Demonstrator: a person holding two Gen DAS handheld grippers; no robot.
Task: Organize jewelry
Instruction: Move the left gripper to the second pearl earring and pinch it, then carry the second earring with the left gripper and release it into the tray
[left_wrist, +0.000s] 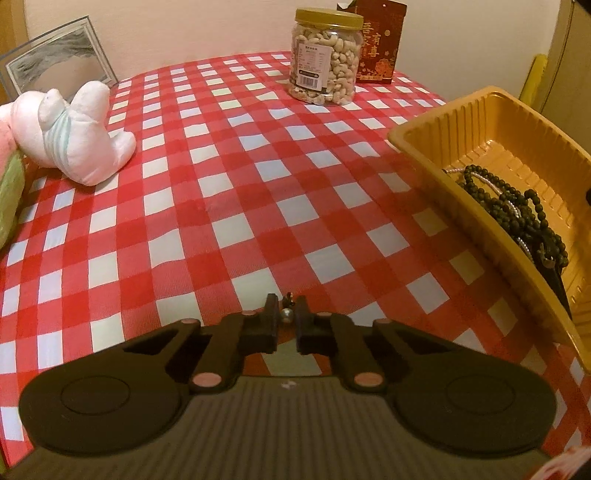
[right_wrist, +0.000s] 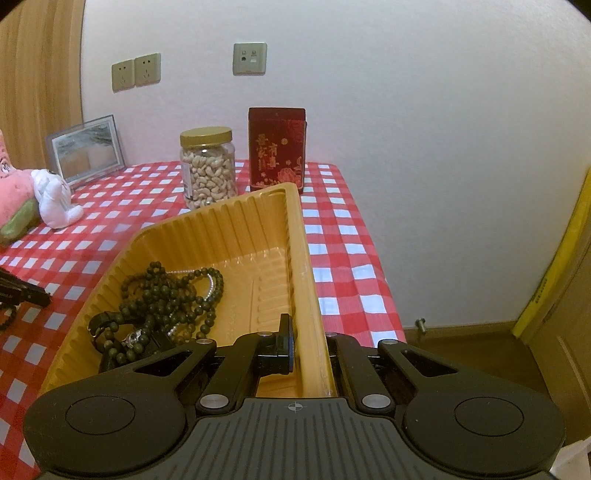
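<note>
Red-and-white checked cloth covers the surface (left_wrist: 229, 192). At its right side the yellow plastic tray (right_wrist: 207, 229) holds dark bead strands (right_wrist: 166, 295), its near wall clamped by the right gripper (right_wrist: 308, 347). The left gripper (left_wrist: 287, 314) pinches a small pearl-like jewelry piece (left_wrist: 287, 314) just above the cloth.

Gold Chinese characters on the red box (right_wrist: 277, 149); jar label (left_wrist: 312, 61) illegible.
</note>
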